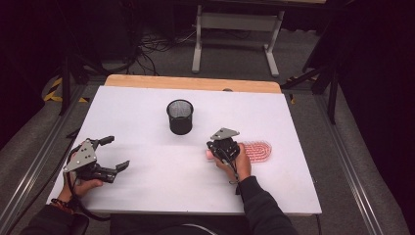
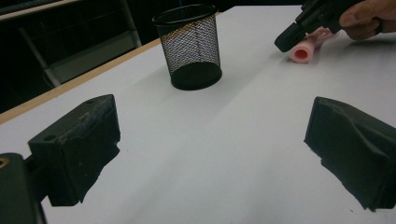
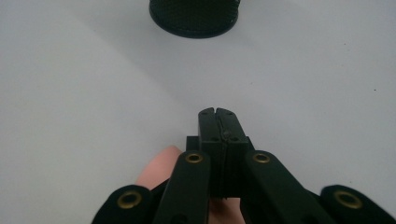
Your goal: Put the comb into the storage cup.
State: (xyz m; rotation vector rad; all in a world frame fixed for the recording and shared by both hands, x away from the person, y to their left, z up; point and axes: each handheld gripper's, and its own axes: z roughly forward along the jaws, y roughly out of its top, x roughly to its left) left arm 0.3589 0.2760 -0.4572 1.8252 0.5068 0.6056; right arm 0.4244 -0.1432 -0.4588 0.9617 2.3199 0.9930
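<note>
- pink hairbrush [image 1: 254, 150] lies flat on the white worktop [image 1: 147, 112], right of centre, near the person's side
- its long axis runs roughly left-right across the worktop: bristle head on the right, round tubular handle end [image 2: 301, 52] pointing left, toward the middle
- right gripper [image 1: 221, 146] sits directly over the handle end, touching or just above it; can't tell which
- in the right gripper view its fingers [image 3: 217, 122] are clenched tight together, with the pink handle [image 3: 159, 170] below and to one side of them, not between them. so nothing is grasped
- judgement: the coming move hinges on this. the fingers need to release and straddle the handle across its axis before any pickup
- left gripper [image 1: 110, 154] is well apart on the left side of the worktop, fingers [image 2: 77, 147] released wide, nothing between them; right hand [image 1: 240, 166] is clearly the nearer one
- black mesh cup [image 1: 180, 116] stands upright beyond the brush, nearer the worktop's middle, apart from both grippers; the likely destination, as a guess
- brush looks like light pink plastic, hollow handle, dotted bristle pad; should handle rigid, may roll on the handle
</note>
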